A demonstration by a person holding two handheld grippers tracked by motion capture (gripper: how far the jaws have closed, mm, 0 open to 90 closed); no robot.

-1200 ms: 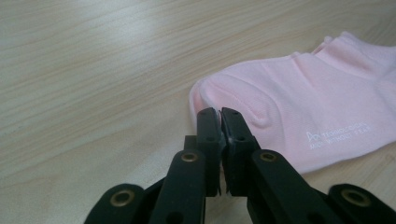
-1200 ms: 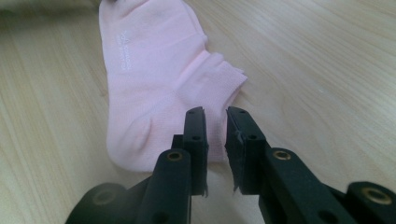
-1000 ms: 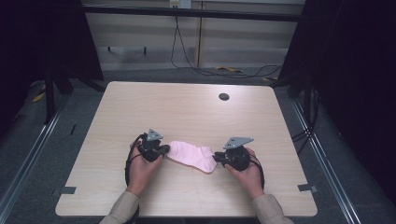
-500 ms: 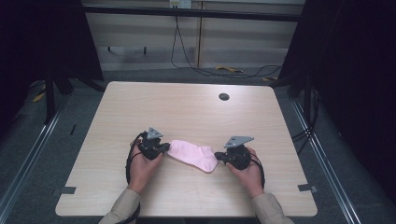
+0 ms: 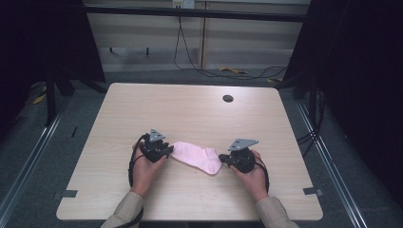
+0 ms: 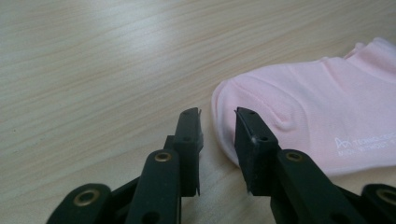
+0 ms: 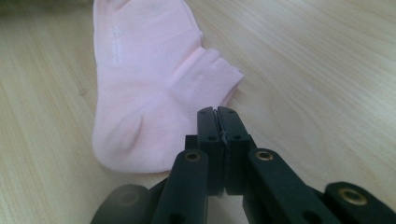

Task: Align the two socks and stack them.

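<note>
Item: pink sock (image 5: 196, 157), lying flat at table (image 5: 190, 114) 6 o'clock, between both grippers. L gripper (image 6: 217, 125) jaws just been opening, parted at toe end, gripping nothing, likely letting go. R gripper (image 7: 217, 122) staying pinched shut at cuff; whether it's nipping fabric, can't tell, prob. keeping sock stretched.

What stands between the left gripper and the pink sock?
Nothing visible. The left gripper has just been opening, and its jaws sit right at the edge of the sock, with bare table around them.

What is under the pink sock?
The pink sock lies flat on the wooden table. Bare wood shows all around it. Whatever might be beneath the fabric is covered, though it looks flat with no bump.
</note>
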